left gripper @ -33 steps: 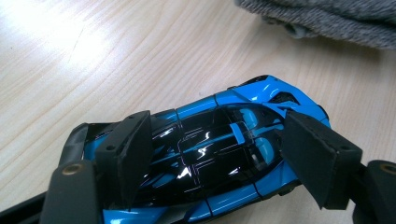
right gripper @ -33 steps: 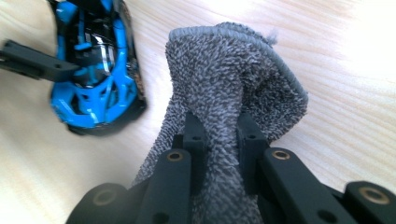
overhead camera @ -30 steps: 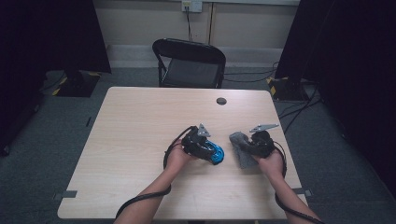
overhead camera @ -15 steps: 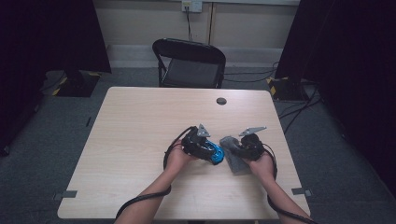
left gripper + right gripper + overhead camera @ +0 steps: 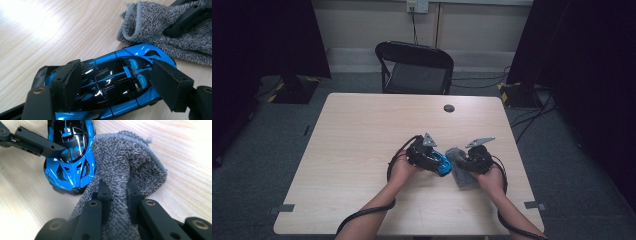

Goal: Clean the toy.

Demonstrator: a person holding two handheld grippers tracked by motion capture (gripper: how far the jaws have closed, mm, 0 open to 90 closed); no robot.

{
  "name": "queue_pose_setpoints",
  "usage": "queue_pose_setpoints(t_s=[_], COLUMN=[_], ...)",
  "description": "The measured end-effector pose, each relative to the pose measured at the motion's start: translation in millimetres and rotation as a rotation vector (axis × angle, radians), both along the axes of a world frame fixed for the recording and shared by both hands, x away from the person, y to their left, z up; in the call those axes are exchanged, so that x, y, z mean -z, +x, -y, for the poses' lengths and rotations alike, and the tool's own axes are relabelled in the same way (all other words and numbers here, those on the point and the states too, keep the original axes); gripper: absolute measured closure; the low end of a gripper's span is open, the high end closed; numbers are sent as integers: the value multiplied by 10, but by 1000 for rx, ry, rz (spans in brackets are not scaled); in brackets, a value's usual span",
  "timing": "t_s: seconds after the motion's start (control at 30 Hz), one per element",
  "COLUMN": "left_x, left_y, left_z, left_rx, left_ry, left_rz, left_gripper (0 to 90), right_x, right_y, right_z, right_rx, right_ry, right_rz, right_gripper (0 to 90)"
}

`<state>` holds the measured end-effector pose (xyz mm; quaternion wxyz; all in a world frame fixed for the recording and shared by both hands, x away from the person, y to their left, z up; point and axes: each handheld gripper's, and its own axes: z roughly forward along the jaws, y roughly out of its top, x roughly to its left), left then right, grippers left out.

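Note:
A blue and black toy car (image 5: 110,82) rests on the wooden table (image 5: 362,130). My left gripper (image 5: 116,66) is shut on it, one pad on each flank. In the high view the car (image 5: 443,164) pokes out to the right of that gripper (image 5: 432,157). A grey terry cloth (image 5: 120,157) is pinched between the pads of my right gripper (image 5: 117,186), which is shut on it. The cloth's bunched end lies against the car's nose (image 5: 70,167). From above, the cloth (image 5: 463,177) hangs under the right gripper (image 5: 464,162), just right of the car.
A small black round disc (image 5: 449,108) sits on the table's far side. A black folding chair (image 5: 414,70) stands beyond the far edge. Bare tabletop stretches to the left and back of my hands.
My right gripper has carried the grey cloth leftward until it meets the car's nose. The left gripper and the car have stayed put.

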<state>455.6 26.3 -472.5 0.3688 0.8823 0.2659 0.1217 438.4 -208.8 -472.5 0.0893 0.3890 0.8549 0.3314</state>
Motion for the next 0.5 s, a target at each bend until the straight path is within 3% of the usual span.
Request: queue_pose_setpoints(t_s=[0.5], left_x=[-3], left_y=[1], left_z=[6], left_rx=[-2], left_ry=[2], left_rz=[-2], left_gripper=[252], right_x=[1], right_y=[-108], right_z=[7], right_rx=[-33], right_ry=[7], right_rz=[-11], right_gripper=[785])
